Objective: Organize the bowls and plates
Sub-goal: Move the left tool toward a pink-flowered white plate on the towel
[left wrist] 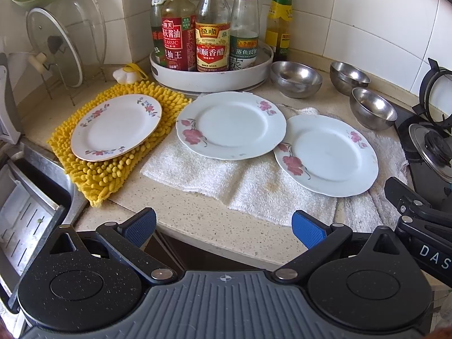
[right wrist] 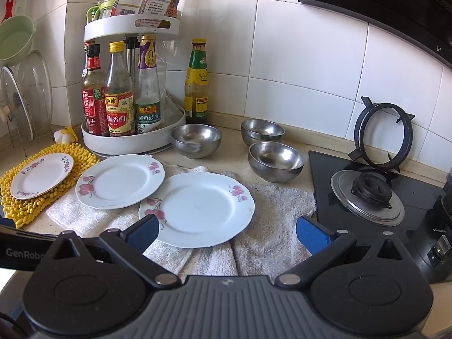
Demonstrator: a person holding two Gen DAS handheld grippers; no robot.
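Three plates lie ahead of both grippers: the right gripper [right wrist: 226, 233], jaws wide and empty, has the nearest plate [right wrist: 197, 209] just ahead, slightly left, its far-left rim tucked under the middle plate [right wrist: 120, 180]. Equally wide, the left gripper [left wrist: 224, 226] sits farther back, so the right looks better placed.

Sauce bottles [left wrist: 212, 25] on white turntable [left wrist: 212, 80]; yellow mat [left wrist: 93, 178]; white towel [left wrist: 254, 192]; stove burner [right wrist: 367, 195].

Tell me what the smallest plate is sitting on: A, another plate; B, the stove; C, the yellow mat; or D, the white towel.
C: the small plate lies on the yellow mat, apart from the two bigger plates on the white towel.
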